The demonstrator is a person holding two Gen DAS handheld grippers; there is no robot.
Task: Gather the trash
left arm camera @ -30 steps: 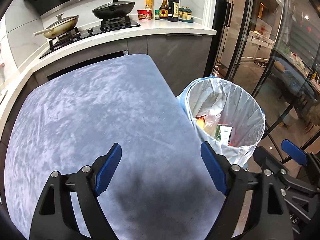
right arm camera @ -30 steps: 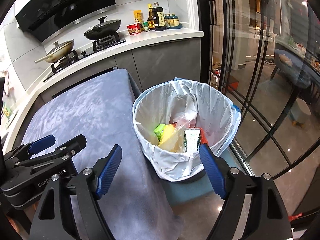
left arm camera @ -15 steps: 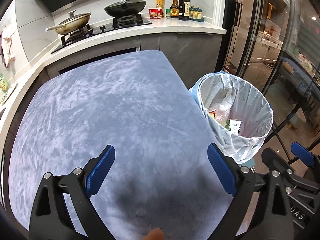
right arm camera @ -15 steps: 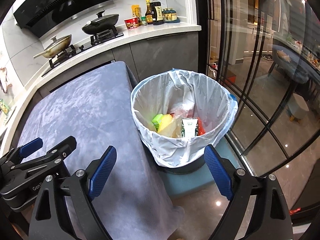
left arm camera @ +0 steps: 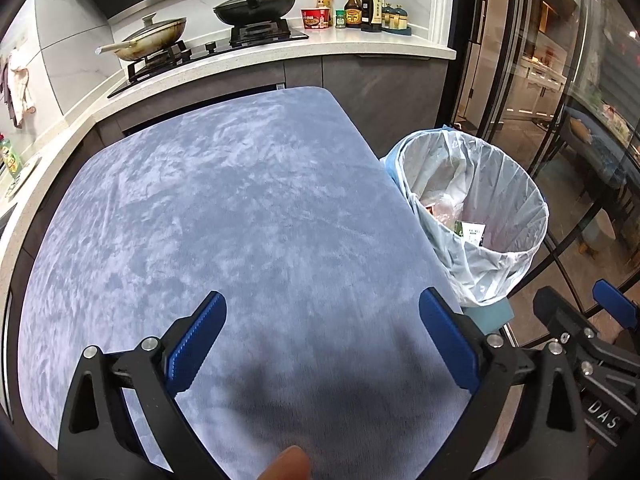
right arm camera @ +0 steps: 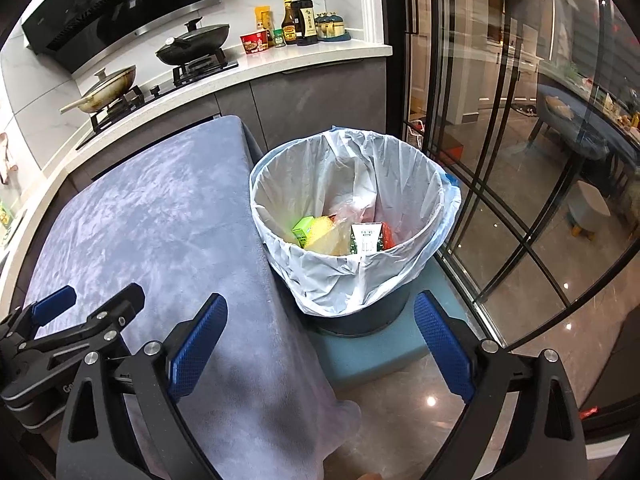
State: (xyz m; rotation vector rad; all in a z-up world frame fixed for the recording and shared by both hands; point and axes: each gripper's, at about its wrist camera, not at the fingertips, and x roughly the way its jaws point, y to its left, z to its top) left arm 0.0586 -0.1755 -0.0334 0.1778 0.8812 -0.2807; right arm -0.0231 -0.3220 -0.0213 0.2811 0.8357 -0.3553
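A round trash bin lined with a pale plastic bag [right arm camera: 352, 268] stands on a teal mat beside the table; it also shows in the left wrist view [left arm camera: 480, 264]. Inside lie a green carton [right arm camera: 303, 230], a yellow packet [right arm camera: 326, 236], a white-labelled pack [right arm camera: 366, 238] and crumpled plastic. My left gripper [left arm camera: 320, 338] is open and empty above the grey-blue cloth-covered table [left arm camera: 224, 216]. My right gripper [right arm camera: 320, 344] is open and empty, hovering over the table's right edge in front of the bin.
A kitchen counter [left arm camera: 360, 40] runs along the back with a stove, two lidded pans [left arm camera: 256, 2] and sauce bottles [left arm camera: 362, 4]. Glass doors with black frames [right arm camera: 500, 160] stand close to the right of the bin. The left gripper's body [right arm camera: 68, 332] shows left of the right one.
Both grippers have pulled back and upward, away from the bin and table; more of the table and floor shows. Both stayed open and empty.
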